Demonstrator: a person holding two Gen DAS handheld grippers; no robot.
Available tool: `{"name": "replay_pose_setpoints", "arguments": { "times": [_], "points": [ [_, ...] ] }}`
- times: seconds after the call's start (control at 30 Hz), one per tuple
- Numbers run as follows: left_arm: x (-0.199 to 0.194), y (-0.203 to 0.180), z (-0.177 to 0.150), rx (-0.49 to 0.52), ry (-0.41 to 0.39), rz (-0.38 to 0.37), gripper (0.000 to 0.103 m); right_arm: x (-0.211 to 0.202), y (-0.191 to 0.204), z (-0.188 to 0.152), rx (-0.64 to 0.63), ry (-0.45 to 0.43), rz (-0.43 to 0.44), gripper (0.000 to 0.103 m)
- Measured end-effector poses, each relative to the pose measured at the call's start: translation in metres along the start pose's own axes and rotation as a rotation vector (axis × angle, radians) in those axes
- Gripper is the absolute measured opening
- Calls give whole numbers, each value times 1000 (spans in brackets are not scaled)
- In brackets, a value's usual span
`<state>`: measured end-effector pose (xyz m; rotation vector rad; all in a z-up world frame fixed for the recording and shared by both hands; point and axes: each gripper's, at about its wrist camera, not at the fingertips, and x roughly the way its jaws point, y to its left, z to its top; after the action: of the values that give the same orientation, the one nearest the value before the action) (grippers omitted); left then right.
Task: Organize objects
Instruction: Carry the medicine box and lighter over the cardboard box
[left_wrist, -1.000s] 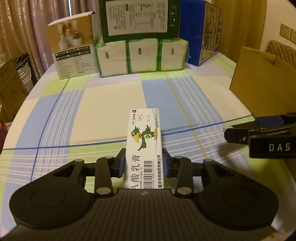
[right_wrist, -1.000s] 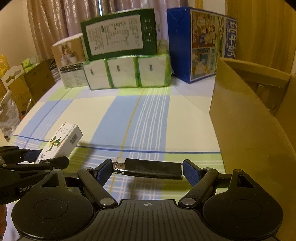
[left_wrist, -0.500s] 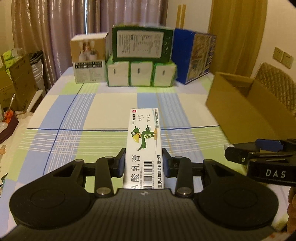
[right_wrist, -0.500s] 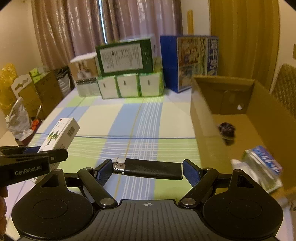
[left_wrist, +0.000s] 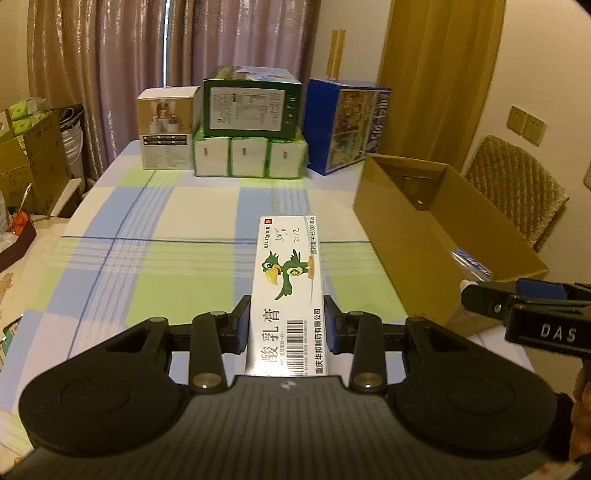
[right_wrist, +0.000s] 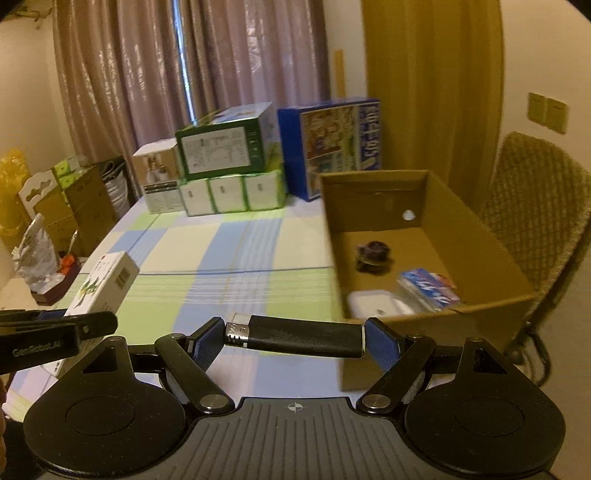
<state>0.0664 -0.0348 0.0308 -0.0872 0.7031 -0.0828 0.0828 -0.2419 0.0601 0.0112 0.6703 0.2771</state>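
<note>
Partly hidden behind cardboard box (right_wrist: 480, 236) wall: blurred dark lump (right_wrist: 373, 253).

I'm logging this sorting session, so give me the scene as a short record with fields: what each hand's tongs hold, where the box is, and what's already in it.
left tongs: shut on the white medicine carton, held above the table
right tongs: shut on the black lighter, gripped end to end, lying crosswise
cardboard box: open-topped, on the checked tablecloth, to the right of both tongs
box contents: a dark round item, a blue-and-white packet, a white item
back of table: stacked boxes
</note>
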Motion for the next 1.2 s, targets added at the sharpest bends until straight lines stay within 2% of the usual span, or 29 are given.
{"name": "replay_pose_setpoints", "arguments": {
  "times": [0.27,0.6,1.2],
  "points": [
    [-20,-41,-7,33,1,-68,33,-33,-40,-10,41,-24,-72,79],
    [-22,-85,-8,79,11,-142,33,-54,-76,-17,77,-36,-137,79],
    [-4,-118,-1,122,33,-185,33,-55,-105,-13,113,-50,-166,79]
  ]
}}
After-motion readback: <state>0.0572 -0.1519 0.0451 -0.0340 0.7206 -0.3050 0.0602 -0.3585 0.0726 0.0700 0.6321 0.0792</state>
